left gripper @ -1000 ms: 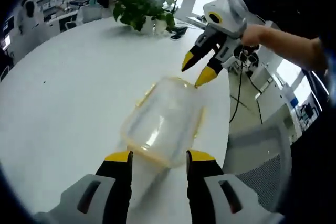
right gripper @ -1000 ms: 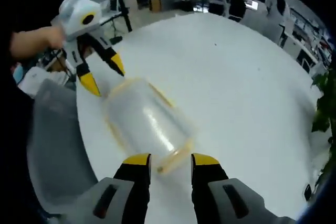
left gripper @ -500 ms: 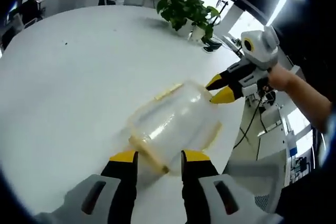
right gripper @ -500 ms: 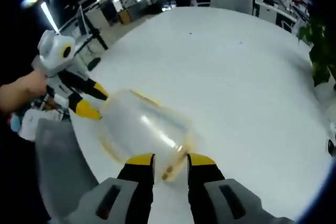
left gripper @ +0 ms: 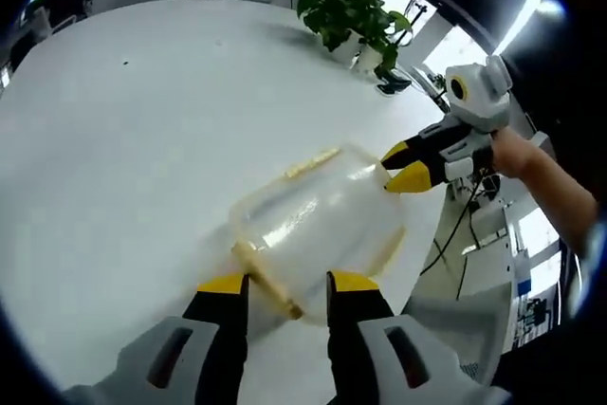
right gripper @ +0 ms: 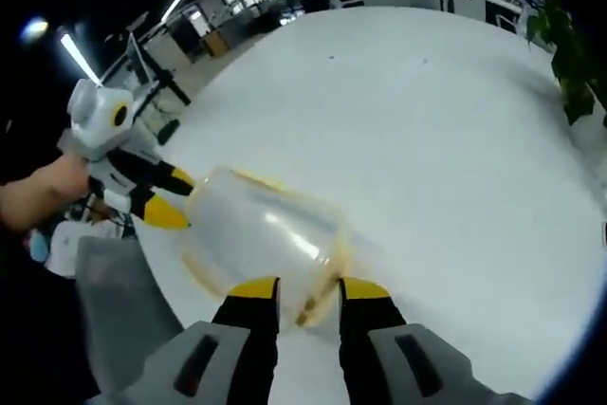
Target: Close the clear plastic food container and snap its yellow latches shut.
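Container [left gripper: 318, 225] barely shifted, both claws at its ends; plant [left gripper: 346, 11] beyond, latches blurred

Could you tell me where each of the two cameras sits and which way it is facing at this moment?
Left gripper view: rides on the left gripper, looking along its jaws across the clear container on the white table toward a potted plant; the right gripper and the person's forearm enter from the right.
Right gripper view: rides on the right gripper, facing the container from the opposite end; the left gripper and hand enter from the left.
Shared: the container, the table, both grippers.
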Demonstrator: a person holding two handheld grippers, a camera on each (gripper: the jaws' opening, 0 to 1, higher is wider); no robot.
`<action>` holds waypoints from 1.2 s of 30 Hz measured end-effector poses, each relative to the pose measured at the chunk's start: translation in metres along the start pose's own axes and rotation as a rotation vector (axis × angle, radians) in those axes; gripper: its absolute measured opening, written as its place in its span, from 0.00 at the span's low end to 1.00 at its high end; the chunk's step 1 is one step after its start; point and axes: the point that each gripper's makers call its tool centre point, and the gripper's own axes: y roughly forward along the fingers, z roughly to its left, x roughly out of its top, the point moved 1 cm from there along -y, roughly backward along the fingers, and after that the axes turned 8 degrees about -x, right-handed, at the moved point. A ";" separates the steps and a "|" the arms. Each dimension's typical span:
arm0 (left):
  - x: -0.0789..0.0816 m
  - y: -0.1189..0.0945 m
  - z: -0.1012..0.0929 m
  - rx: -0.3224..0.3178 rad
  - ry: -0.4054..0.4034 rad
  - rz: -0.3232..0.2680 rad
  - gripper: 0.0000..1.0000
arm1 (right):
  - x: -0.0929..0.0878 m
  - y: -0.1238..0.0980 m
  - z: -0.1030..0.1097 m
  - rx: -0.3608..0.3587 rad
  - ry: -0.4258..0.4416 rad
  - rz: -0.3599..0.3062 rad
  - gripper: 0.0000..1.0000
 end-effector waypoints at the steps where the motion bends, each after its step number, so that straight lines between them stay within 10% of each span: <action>1: 0.000 0.000 0.001 0.001 0.001 0.001 0.30 | 0.000 0.000 0.000 0.002 0.020 0.004 0.21; 8: 0.000 0.000 -0.001 0.014 0.001 0.006 0.28 | -0.007 0.001 0.013 0.074 0.121 0.032 0.18; 36: 0.002 0.002 0.002 -0.004 -0.027 -0.005 0.28 | 0.001 0.000 0.002 -0.063 0.065 0.064 0.17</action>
